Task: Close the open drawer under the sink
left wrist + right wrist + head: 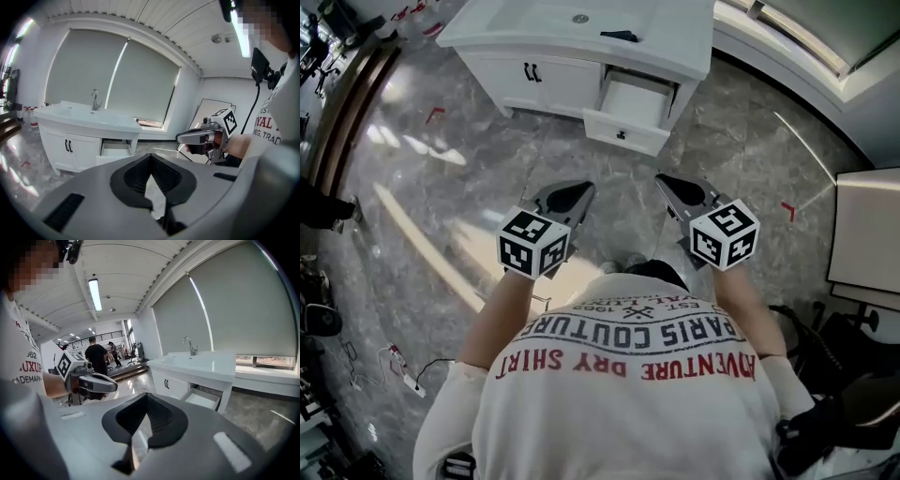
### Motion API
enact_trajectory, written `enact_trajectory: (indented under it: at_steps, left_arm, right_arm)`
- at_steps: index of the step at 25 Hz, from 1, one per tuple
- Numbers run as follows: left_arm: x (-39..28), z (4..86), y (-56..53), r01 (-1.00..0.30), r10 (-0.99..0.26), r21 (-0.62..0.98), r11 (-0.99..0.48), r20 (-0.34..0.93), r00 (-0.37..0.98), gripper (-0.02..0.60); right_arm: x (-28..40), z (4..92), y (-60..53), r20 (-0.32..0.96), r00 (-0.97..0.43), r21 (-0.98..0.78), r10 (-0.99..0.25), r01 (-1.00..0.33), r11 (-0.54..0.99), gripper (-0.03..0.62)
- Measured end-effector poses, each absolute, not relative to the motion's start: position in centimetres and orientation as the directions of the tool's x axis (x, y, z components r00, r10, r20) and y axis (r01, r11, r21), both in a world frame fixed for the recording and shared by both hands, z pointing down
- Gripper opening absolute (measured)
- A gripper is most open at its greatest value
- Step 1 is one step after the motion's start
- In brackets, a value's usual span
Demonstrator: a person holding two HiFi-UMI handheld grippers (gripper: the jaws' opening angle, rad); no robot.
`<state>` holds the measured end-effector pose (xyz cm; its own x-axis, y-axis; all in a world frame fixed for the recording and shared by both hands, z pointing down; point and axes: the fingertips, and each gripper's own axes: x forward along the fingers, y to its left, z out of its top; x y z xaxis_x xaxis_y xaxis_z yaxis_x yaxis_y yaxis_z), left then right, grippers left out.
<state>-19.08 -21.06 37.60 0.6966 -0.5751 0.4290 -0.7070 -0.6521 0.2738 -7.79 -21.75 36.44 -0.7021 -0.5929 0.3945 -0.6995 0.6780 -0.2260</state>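
Note:
A white sink cabinet (546, 84) stands on the marble floor ahead of me. Its right-hand drawer (630, 114) is pulled out and looks bare inside; the drawer (114, 150) also shows in the left gripper view, and the drawer (204, 400) in the right gripper view. My left gripper (579, 190) and right gripper (668, 183) hover side by side in the air, well short of the drawer and pointing toward it. Both are shut with their tips together and nothing between them. The left gripper (150, 157) and right gripper (146, 396) each show the other beside them.
Two cabinet doors with black handles (532, 72) sit left of the drawer. A dark object (621, 37) lies on the counter by the basin. A white panel (866, 234) stands at right. Cables (405, 373) lie at left. People (98, 357) stand far behind.

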Motion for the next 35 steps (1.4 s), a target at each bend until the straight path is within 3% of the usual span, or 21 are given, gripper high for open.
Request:
enact_trajectory:
  at_steps: [23,35]
  left_arm:
    - [-16.7,42.2,-32.3,-0.714,-0.535,0.346,-0.608,0.487,0.691,0.000]
    - [-17.3,49.2,-39.4,-0.765,-0.496,0.377,-0.522,0.596,0.632,0.000]
  right_arm:
    - [-2.7,44.2,-33.3,0.449,-0.596,-0.266,-0.666,-0.801,0.537,-0.002]
    - [-1.4,57.9,-42.7,0.596,-0.525,-0.283,-0.608,-0.846,0.452,-0.002]
